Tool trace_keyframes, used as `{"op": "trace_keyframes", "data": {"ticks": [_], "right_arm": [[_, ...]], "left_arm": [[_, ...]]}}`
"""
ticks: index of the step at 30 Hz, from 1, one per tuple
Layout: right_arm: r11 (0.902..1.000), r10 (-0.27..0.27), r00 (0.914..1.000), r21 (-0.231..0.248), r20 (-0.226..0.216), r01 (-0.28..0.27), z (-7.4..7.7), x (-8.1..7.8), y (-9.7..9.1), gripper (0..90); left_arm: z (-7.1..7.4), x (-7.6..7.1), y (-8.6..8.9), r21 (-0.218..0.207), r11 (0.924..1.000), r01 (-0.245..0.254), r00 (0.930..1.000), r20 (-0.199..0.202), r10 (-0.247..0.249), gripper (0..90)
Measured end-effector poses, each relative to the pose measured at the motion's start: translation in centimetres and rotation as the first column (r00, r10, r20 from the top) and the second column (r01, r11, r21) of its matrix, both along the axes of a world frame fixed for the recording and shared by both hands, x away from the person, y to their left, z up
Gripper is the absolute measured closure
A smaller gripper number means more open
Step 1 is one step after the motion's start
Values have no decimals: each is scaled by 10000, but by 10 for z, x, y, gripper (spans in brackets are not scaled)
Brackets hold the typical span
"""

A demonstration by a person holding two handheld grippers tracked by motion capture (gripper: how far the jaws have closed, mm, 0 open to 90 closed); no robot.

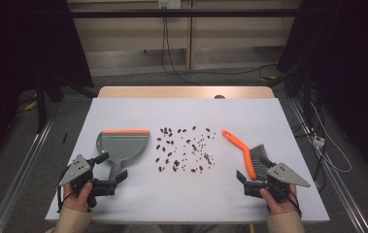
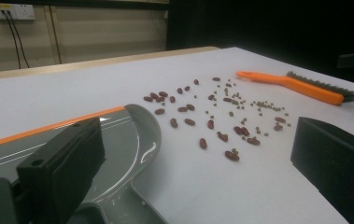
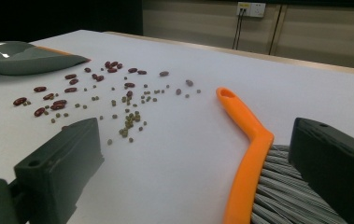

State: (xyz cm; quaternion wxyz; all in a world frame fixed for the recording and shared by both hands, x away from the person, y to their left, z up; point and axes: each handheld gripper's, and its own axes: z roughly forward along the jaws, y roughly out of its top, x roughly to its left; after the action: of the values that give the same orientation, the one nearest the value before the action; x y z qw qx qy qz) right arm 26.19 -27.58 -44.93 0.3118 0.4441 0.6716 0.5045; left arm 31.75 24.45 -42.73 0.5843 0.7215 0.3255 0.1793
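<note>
A grey dustpan (image 1: 122, 144) with an orange lip lies left of centre on the white sheet, its handle pointing toward me. My left gripper (image 1: 110, 168) stands open, one jaw on each side of that handle and neither pressing it. Dark red beans and small green ones (image 1: 184, 148) are scattered mid-table. An orange-handled brush (image 1: 243, 148) with grey bristles lies to the right. My right gripper (image 1: 254, 169) is open astride its bristle end. In the left gripper view the dustpan (image 2: 118, 140) sits by the left jaw. In the right gripper view the brush (image 3: 249, 140) lies between the jaws.
The white sheet (image 1: 186, 111) covers a wooden table whose far edge (image 1: 186, 91) shows bare. Metal rails run along both sides of the table on the floor. Cables (image 1: 317, 141) lie on the floor at the right, and dark curtains hang at both sides.
</note>
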Motion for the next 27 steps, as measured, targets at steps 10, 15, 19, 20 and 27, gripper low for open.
{"op": "trace_keyframes", "data": {"ticks": [10, 15, 19, 20, 27], "right_arm": [[9998, -129, 9999, -171, -28, 128, 9, 8, -3, 51], [9998, -175, 9997, -94, -144, 173, 10, 10, -5, 50], [9999, -94, 9996, -55, -260, 93, 6, 10, -3, 50], [10000, -40, 9996, -66, -289, 38, 6, 9, -2, 49], [9999, 133, 9995, -62, -284, -134, 4, 6, 3, 48]], "left_arm": [[0, 2, -2, -33, 10000, 68, 10000, 0, -68, 26], [0, 2, 0, -51, 10000, 64, 10000, 11, -64, 25], [1, 3, 0, -26, 10000, 64, 10000, 17, -64, 25], [1, 3, 0, -45, 10000, 63, 10000, 41, -62, 26], [1, 4, 2, -137, 9999, 3, 10000, 58, -2, 26]]}}
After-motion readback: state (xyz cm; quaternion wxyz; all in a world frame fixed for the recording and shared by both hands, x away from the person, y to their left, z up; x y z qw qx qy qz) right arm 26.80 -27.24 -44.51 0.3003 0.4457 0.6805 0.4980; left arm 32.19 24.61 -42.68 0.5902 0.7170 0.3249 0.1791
